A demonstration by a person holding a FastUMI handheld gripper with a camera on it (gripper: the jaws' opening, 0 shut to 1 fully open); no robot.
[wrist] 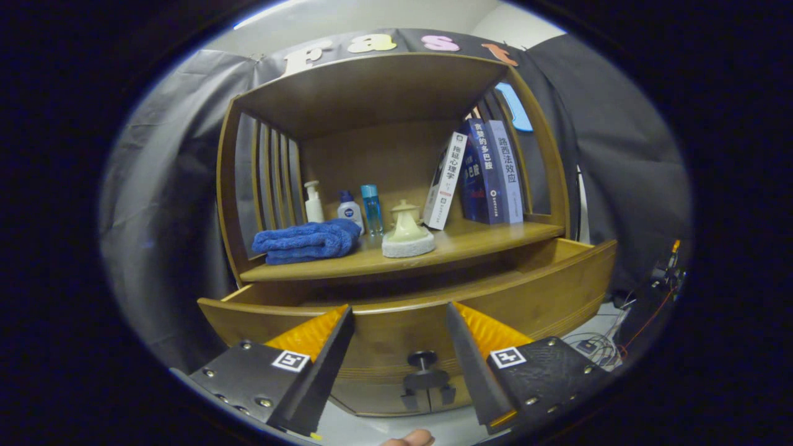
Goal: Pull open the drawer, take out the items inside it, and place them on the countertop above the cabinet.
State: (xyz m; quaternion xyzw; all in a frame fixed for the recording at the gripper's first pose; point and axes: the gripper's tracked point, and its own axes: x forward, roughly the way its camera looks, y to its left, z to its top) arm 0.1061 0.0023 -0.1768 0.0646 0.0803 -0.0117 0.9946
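A wooden cabinet stands ahead with its drawer (557, 291) pulled out toward me; the inside of the drawer is hidden behind its front panel. A dark knob (422, 359) sits low on the drawer front, between my fingers. My gripper (399, 316) is open with nothing between its fingers, level with the drawer front's top rim. On the countertop (483, 241) above the drawer lie a folded blue towel (306, 241) and a cream soap dispenser on a white sponge (407, 235).
Three small bottles (347, 207) stand at the back of the countertop, and three books (480, 176) lean at its right. Slatted wooden sides and a roof enclose the shelf. Cables (598, 347) lie on the floor at the right. A fingertip (409, 438) shows below the fingers.
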